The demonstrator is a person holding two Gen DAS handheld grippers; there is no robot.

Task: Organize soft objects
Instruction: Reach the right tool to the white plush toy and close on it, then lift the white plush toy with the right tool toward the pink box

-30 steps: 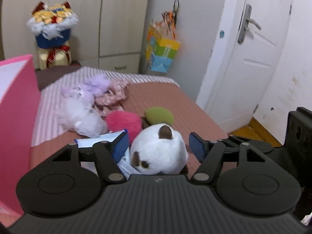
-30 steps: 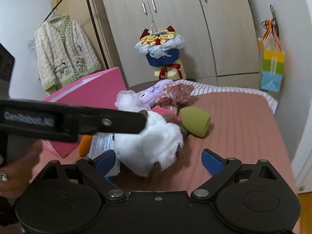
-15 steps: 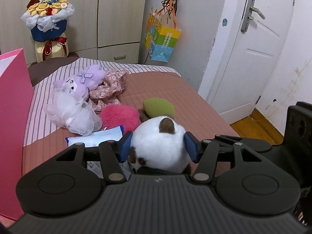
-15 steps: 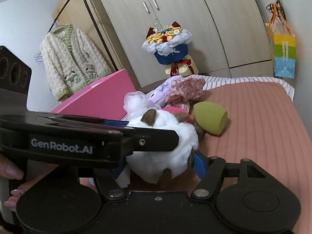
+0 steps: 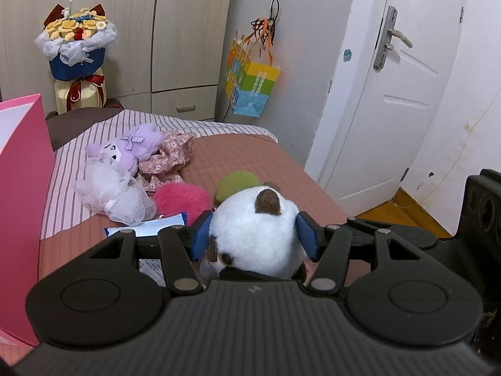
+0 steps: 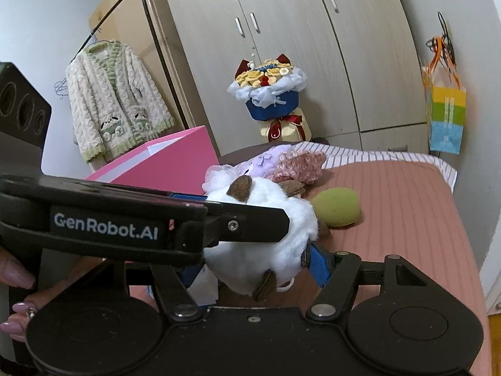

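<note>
A white plush toy with brown ears (image 5: 255,235) is held above the bed by both grippers. My left gripper (image 5: 254,235) is shut on its head, blue pads pressing both sides. My right gripper (image 6: 255,261) is shut on its lower body (image 6: 269,250), with the left gripper's arm crossing in front. On the bed lie a pink fluffy ball (image 5: 183,200), a green soft object (image 5: 236,183), a white mesh puff (image 5: 116,195), a purple plush (image 5: 131,147) and a floral cloth (image 5: 169,156).
A pink box (image 5: 22,206) stands open at the left edge of the bed; it also shows in the right wrist view (image 6: 169,163). A blue-white packet (image 5: 147,225) lies under the toy. Wardrobe, flower bouquet (image 5: 75,50), hanging colourful bag (image 5: 252,84) and a white door (image 5: 385,94) lie beyond.
Both grippers have closed on the white plush toy and lifted it off the bed; a second ago both were open around it.
</note>
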